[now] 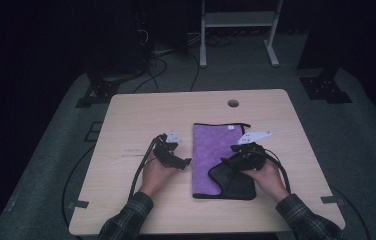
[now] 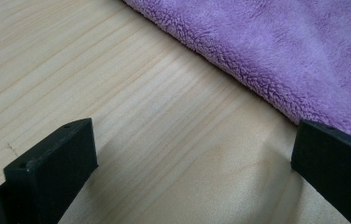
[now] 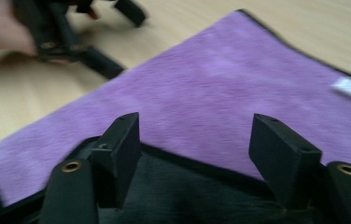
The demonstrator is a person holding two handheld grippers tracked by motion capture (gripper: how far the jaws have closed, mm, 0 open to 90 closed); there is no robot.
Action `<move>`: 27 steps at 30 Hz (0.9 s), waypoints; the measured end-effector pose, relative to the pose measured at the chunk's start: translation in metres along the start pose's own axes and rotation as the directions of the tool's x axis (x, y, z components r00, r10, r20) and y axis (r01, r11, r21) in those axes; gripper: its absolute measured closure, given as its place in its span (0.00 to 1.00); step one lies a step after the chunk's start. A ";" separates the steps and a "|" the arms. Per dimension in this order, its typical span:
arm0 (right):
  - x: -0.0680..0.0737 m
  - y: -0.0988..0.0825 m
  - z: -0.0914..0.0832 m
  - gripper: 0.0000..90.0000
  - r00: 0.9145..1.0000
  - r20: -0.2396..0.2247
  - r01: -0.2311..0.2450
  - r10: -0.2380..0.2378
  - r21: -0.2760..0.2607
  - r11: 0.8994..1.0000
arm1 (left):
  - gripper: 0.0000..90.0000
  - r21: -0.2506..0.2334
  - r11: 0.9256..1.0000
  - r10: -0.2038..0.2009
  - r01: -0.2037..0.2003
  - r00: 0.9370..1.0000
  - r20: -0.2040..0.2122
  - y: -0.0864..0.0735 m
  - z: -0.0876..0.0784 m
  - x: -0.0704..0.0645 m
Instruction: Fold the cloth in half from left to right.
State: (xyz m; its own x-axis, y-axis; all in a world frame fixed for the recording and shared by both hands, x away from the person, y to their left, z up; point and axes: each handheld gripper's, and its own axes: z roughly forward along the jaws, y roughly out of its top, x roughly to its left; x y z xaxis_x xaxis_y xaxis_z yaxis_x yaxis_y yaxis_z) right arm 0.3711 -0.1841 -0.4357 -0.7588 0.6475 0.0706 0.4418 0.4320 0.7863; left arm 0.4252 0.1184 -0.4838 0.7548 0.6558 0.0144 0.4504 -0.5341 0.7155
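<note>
A purple fleece towel (image 1: 213, 147) lies flat in the middle of the wooden table (image 1: 141, 115), with a white tag (image 3: 348, 87) at its far edge. Its near right corner is turned over and shows the black underside (image 1: 236, 185). My left gripper (image 1: 184, 163) rests open on the table just off the towel's left edge (image 2: 257, 88), nothing between its jaws (image 2: 192, 149). My right gripper (image 1: 225, 161) hovers open over the black flap (image 3: 187, 191) and the purple side (image 3: 220, 88), its jaws apart and bare (image 3: 197, 140). The left gripper (image 3: 85, 46) also shows beyond the towel.
A round cable hole (image 1: 233, 103) sits near the table's far edge. Cables trail from both grippers toward the near edge. Beyond the table stand a white frame (image 1: 238, 30) and dark stands on grey floor.
</note>
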 end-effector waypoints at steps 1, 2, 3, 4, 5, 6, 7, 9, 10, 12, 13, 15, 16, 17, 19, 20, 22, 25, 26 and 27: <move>0.005 -0.001 0.002 0.36 1.000 -0.014 0.003 -0.003 0.001 1.000 | 0.00 0.002 1.000 0.002 -0.002 1.000 0.000 0.000 0.000 0.000; 0.009 -0.002 0.004 0.36 0.999 -0.031 0.014 -0.013 0.009 1.000 | 0.00 0.003 1.000 0.003 -0.003 1.000 0.000 0.000 0.000 0.000; 0.012 -0.002 0.006 0.36 0.999 -0.039 0.017 -0.016 0.013 1.000 | 0.00 0.004 1.000 0.005 -0.005 1.000 0.000 0.000 0.000 0.000; 0.015 -0.002 0.009 0.36 0.998 -0.052 0.018 -0.018 0.016 1.000 | 0.00 0.004 1.000 0.005 -0.005 1.000 0.000 0.000 0.000 0.000; 0.018 -0.002 0.012 0.36 0.998 -0.065 0.024 -0.022 0.019 1.000 | 0.00 0.004 1.000 0.005 -0.005 1.000 0.000 0.000 0.000 0.000; 0.022 -0.002 0.015 0.36 0.997 -0.072 0.028 -0.027 0.025 0.999 | 0.00 0.004 1.000 0.005 -0.005 1.000 0.000 0.000 0.000 0.000; 0.024 -0.001 0.017 0.36 0.997 -0.076 0.036 -0.034 0.029 0.999 | 0.00 0.004 1.000 0.005 -0.005 1.000 0.000 0.000 0.000 0.000; 0.030 -0.001 0.023 0.36 0.994 -0.094 0.055 -0.051 0.040 0.998 | 0.00 0.004 1.000 0.005 -0.005 1.000 0.000 0.000 0.000 0.000; 0.032 -0.001 0.026 0.36 0.994 -0.094 0.067 -0.062 0.046 0.997 | 0.00 0.005 1.000 0.005 -0.005 1.000 0.000 0.000 0.000 0.000; 0.036 -0.001 0.033 0.36 0.991 -0.099 0.094 -0.087 0.060 0.994 | 0.00 0.003 1.000 0.005 -0.005 1.000 0.000 0.000 0.000 0.000; 0.037 -0.002 0.034 0.36 0.991 -0.099 0.100 -0.093 0.066 0.993 | 0.00 0.003 1.000 0.004 -0.004 1.000 0.000 0.000 0.000 0.000; 0.039 -0.003 0.039 0.36 0.989 -0.093 0.122 -0.114 0.078 0.989 | 0.00 0.003 1.000 0.005 -0.005 1.000 0.000 0.000 0.000 0.000; 0.041 -0.004 0.041 0.36 0.988 -0.093 0.135 -0.127 0.092 0.987 | 0.00 0.003 1.000 0.005 -0.005 1.000 0.000 0.000 0.000 0.000; 0.042 -0.005 0.043 0.36 0.987 -0.089 0.146 -0.137 0.100 0.984 | 0.00 0.003 1.000 0.005 -0.005 1.000 0.000 0.000 0.000 0.000; 0.044 -0.006 0.046 0.37 0.983 -0.084 0.172 -0.163 0.114 0.979 | 0.00 0.003 1.000 0.005 -0.005 1.000 0.000 0.000 0.000 0.000; 0.046 -0.007 0.047 0.39 0.982 -0.084 0.178 -0.169 0.123 0.976 | 0.00 0.004 1.000 0.004 -0.004 1.000 0.000 0.000 0.000 0.000; 0.049 -0.009 0.048 0.46 0.979 -0.080 0.196 -0.187 0.135 0.971 | 0.00 0.003 1.000 0.004 -0.004 1.000 0.000 0.000 0.000 0.000; 0.050 -0.010 0.047 0.56 0.977 -0.082 0.206 -0.197 0.132 0.970 | 0.00 0.003 1.000 0.004 -0.004 1.000 0.000 0.000 0.000 0.000; 0.050 -0.010 0.047 0.60 0.978 -0.083 0.200 -0.190 0.135 0.970 | 0.00 0.003 1.000 0.004 -0.004 1.000 0.000 0.000 0.000 0.000; 0.050 -0.010 0.047 0.63 0.978 -0.084 0.201 -0.191 0.133 0.971 | 0.00 0.003 1.000 0.004 -0.004 1.000 0.000 0.000 0.000 0.000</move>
State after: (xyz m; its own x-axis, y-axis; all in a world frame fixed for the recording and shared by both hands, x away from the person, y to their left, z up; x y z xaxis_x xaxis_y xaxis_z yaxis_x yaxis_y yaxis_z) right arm 0.3512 -0.1269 -0.4689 -0.8666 0.4981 -0.0296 0.3398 0.6326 0.6960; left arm 0.4253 0.1187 -0.4837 0.7565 0.6537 0.0176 0.4487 -0.5385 0.7132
